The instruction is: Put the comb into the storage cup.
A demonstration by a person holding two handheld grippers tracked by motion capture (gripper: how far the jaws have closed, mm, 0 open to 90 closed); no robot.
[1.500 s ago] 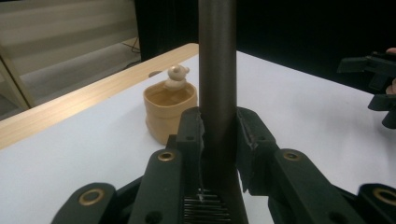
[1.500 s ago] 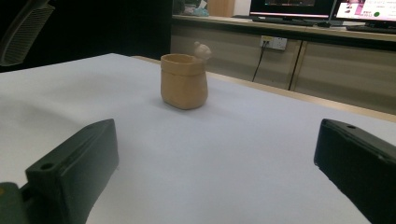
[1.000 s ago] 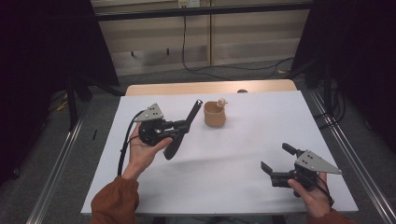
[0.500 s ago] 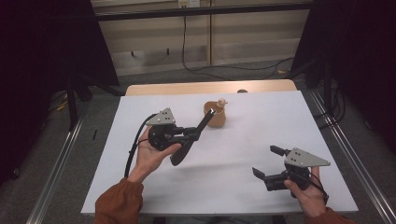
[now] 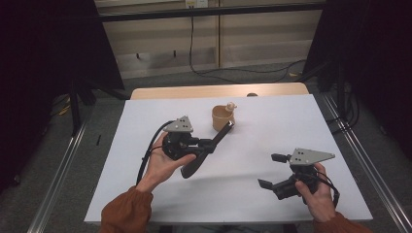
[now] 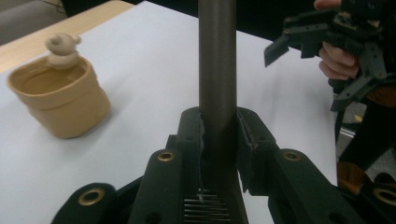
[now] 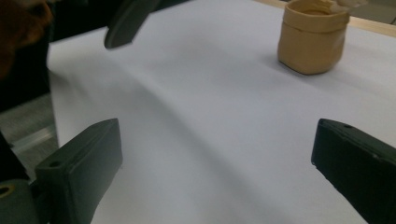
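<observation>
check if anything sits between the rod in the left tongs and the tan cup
Nothing visible does. The left tongs are shut on the dark rod, whose far tip is already beside the cup. Bare white table lies around them, and the open right tongs are well off to the side.

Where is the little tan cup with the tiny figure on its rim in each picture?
High view: the small tan cup stands at the centre, toward the table's far edge.
Left gripper view: tan cup at the left.
Right gripper view: tan cup at the upper right.
Shared landmark: the white table top, with the cup standing on it.
</observation>
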